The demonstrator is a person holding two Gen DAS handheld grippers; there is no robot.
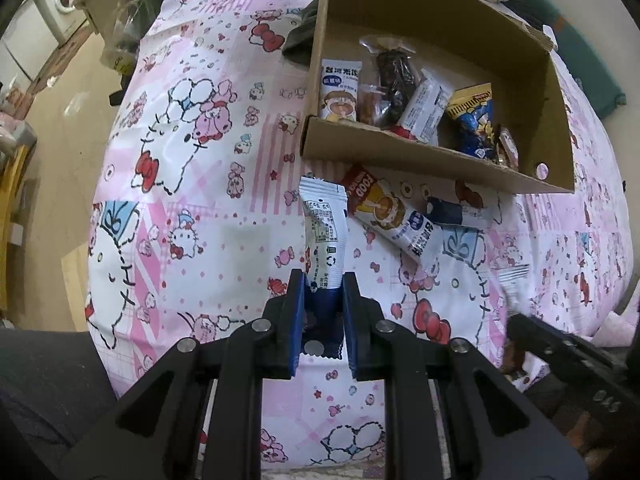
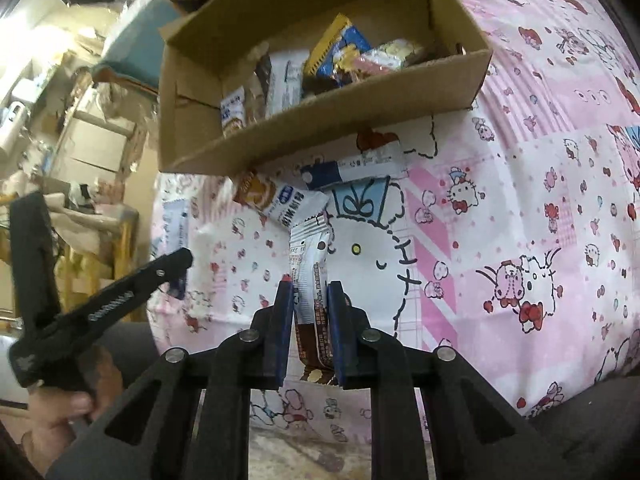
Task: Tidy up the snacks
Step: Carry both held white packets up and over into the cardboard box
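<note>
A cardboard box [image 1: 420, 160] with several snack packets inside lies on a pink cartoon bedsheet [image 1: 208, 184]; it also shows in the right wrist view [image 2: 320, 120]. My left gripper [image 1: 322, 280] is shut on a white and blue snack packet [image 1: 324, 232], held above the sheet in front of the box. My right gripper [image 2: 309, 288] is shut on a white and brown snack packet [image 2: 308, 264]. Two loose packets lie by the box's near wall: an orange and white one [image 1: 394, 216] and a blue and white one [image 1: 446, 210]. The left gripper shows blurred at the left of the right wrist view [image 2: 176, 276].
A dark cloth [image 1: 300, 36] lies left of the box. A washing machine [image 1: 60, 0] and floor are far left. A teal cushion [image 1: 592, 68] sits behind the box. Stacked boxes and clutter [image 2: 92, 140] stand beside the bed.
</note>
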